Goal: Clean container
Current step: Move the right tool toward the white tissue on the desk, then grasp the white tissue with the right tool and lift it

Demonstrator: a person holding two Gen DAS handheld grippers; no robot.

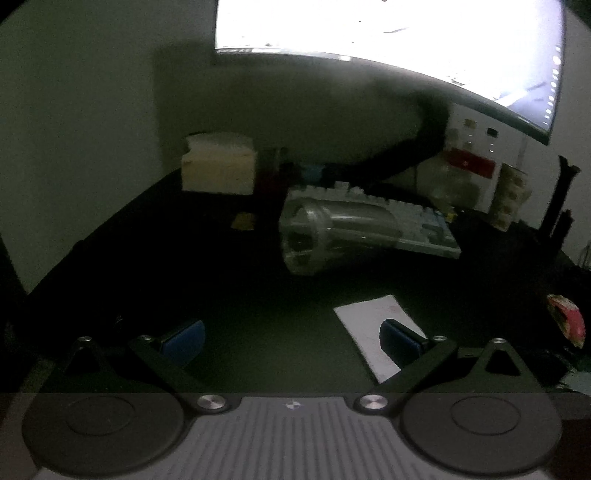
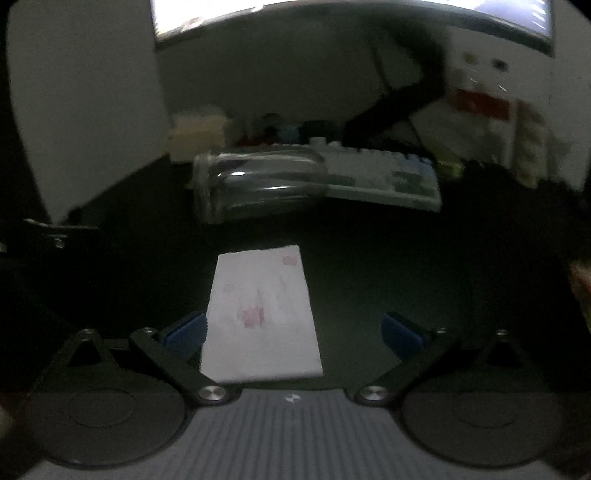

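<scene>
Both grippers, left and right, hang spread and empty above the dark desk, right straddling the stained white cloth, presumably for wiping the clear container lying sideways against the keyboard.

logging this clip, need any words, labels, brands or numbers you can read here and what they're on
No text can be read in either view.
Monitor: glare, content washed out.
White box with red band: printing blurred.
Keyboard: key legends too small.
Small mark on the left gripper body: a logo, no letters.
Clear container and stained white cloth: no print visible.
</scene>
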